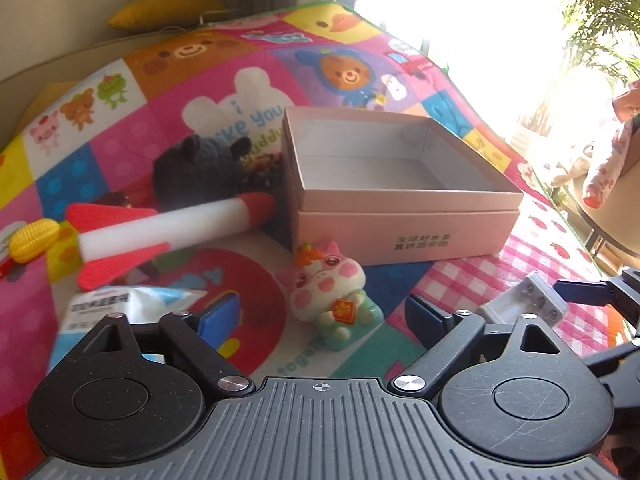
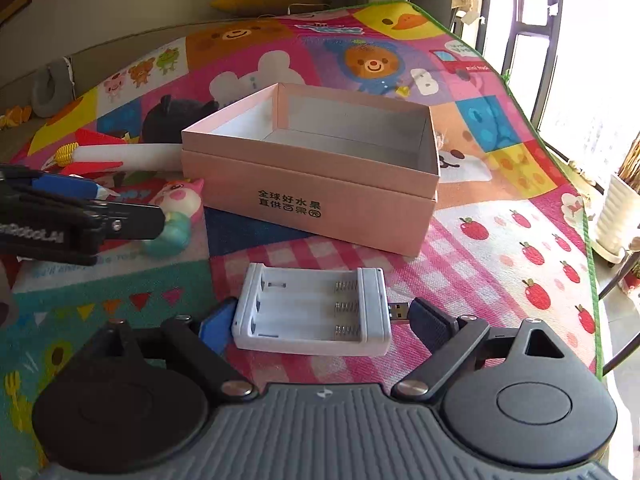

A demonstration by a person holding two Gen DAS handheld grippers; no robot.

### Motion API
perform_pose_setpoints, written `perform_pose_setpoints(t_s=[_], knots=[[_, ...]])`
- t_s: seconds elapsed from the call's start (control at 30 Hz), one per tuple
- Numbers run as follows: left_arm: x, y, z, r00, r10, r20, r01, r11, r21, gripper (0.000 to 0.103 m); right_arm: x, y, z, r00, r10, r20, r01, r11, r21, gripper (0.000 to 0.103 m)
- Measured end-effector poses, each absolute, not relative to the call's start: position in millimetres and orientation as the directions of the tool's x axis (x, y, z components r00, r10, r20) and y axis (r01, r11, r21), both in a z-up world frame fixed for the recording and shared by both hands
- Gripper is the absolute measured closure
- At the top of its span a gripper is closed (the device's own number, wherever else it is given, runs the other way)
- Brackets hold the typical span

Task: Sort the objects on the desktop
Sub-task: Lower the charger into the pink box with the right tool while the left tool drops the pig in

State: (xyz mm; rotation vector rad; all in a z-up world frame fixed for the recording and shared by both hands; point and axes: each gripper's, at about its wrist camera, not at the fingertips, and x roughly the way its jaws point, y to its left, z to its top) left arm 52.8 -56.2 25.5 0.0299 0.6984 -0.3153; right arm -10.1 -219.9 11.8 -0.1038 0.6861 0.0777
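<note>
An empty pink cardboard box [image 1: 404, 232] [image 2: 316, 204] stands open on the colourful play mat. In front of it sits a pink cat figurine [image 1: 332, 296] [image 2: 176, 216]. My left gripper [image 1: 324, 316] [image 2: 134, 206] is open, its pads spread on either side of the figurine with gaps to it. A white battery charger [image 2: 312, 312] [image 1: 524, 300] with a USB plug lies flat between the fingers of my right gripper [image 2: 322, 322]. That gripper is open: the left pad is close to the charger's end, the right pad stands clear beside the plug.
Left of the box lie a red-and-white foam rocket [image 1: 172, 228] [image 2: 132, 156], a black plush toy [image 1: 200, 168] [image 2: 168, 120], a yellow corn toy [image 1: 34, 240] and a blue-white packet [image 1: 132, 304]. The mat's green edge [image 2: 592, 264] drops off at the right, by a white plant pot [image 2: 612, 216].
</note>
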Motion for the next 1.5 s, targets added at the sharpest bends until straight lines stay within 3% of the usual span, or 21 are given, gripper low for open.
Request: perform_pose_setpoints(t_s=[0.03,0.2,0.33,0.97,1.17,1.37,1.5], knots=[[59.4,-60.7,19.9,0.706,-0.268,-0.655,0.286,0.955,-0.082,0.026,-15.8,-222.9,13.3,0.775,0.027,-0.631,-0.099,0.992,-0.079,0.012],[63.6,-69.6,13.0,0.702,-0.241,-0.670,0.270,0.961,-0.061,0.043,-37.5,-229.9,20.5,0.783,0.026,-0.621,-0.096,0.992,-0.080,0.012],[45.9,-68.8,21.1,0.699,-0.256,-0.668,0.311,0.950,-0.039,0.045,-48.3,-226.6,24.1,0.786,0.038,-0.617,-0.111,0.991,-0.080,0.012],[-65.9,-50.3,62.2,0.747,-0.304,-0.592,0.443,0.891,0.102,0.045,-108.7,-199.1,71.1,0.858,0.072,-0.508,-0.198,0.960,-0.199,0.012],[-40.4,-61.0,75.8,0.793,-0.306,-0.526,0.429,0.894,0.128,0.045,-91.6,-215.9,96.7,0.878,0.118,-0.464,-0.198,0.972,-0.127,0.012],[32.0,-95.0,101.2,0.856,-0.319,-0.408,0.430,0.876,0.218,0.045,-14.9,-249.6,143.2,0.924,0.138,-0.358,-0.156,0.988,-0.021,0.012],[96.2,-109.7,108.3,0.866,-0.311,-0.391,0.412,0.887,0.208,0.024,63.4,-264.4,160.4,0.925,0.183,-0.334,-0.173,0.983,0.060,0.008]])
